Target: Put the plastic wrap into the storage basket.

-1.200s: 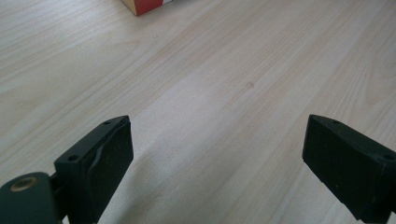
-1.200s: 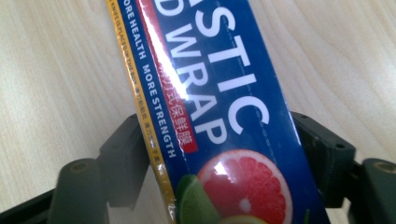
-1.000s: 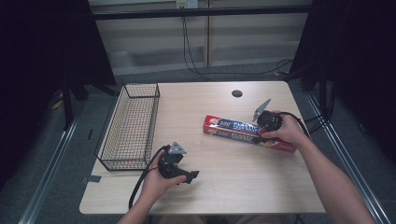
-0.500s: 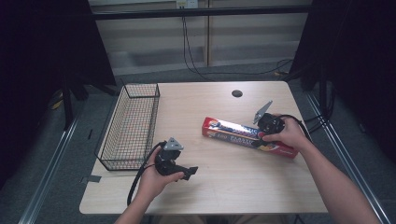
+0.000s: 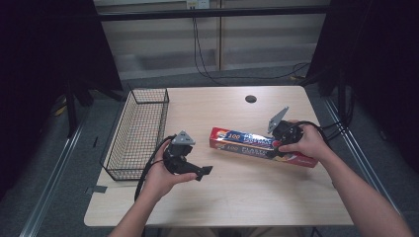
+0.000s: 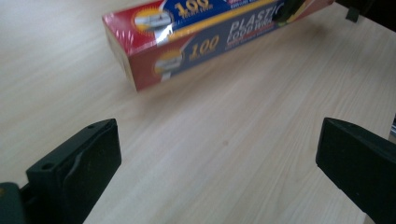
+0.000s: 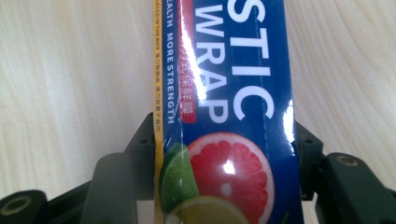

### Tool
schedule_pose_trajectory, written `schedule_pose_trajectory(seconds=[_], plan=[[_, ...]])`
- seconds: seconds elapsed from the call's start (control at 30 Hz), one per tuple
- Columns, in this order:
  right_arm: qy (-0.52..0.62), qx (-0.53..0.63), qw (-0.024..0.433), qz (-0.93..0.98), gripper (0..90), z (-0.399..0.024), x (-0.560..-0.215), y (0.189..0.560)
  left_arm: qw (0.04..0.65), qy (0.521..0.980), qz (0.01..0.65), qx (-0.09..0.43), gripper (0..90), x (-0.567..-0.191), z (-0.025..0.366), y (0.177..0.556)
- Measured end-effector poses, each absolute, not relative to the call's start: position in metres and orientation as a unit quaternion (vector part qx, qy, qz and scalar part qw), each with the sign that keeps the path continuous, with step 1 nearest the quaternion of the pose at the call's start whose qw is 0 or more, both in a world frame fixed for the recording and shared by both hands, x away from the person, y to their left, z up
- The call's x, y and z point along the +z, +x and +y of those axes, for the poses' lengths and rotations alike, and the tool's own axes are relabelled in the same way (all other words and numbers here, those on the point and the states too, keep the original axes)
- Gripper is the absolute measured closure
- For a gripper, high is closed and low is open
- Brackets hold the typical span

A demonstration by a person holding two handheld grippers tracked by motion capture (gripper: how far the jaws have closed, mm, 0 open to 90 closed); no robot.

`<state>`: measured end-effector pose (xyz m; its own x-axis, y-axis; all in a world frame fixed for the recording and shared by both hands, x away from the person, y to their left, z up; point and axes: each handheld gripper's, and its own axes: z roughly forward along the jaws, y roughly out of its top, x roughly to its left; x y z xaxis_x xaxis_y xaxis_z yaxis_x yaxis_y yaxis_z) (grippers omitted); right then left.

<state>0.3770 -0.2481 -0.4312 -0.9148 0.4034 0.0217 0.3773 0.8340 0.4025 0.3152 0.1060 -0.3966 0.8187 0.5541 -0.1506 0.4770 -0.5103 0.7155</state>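
Now the long red-and-blue cardboard box of plastic food wrap (image 5: 262, 145) sits right of centre in the high view, clamped across its width by the right gripper (image 5: 282, 143), whose fingers (image 7: 140, 140) press on both sides; compared with a second ago it looks lifted slightly off the pale wooden surface (image 5: 237, 192). Lower left of centre, the left gripper (image 5: 200, 171) has just opened its fingers (image 6: 79, 163) wide with nothing between them, pointing at the box's free end. Likely a two-handed carry toward the black wire basket (image 5: 138, 133) at the left edge
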Motion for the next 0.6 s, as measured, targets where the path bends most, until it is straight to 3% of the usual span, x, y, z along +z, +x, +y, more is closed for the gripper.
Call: schedule_pose_trajectory(seconds=[0.6], plan=[[0.164, 0.233, 0.028, 0.958, 43.3, -0.231, -0.415, 0.359, 0.357, 0.918, 0.161, 0.066, 4.4, -0.353, 0.059, 0.341]])
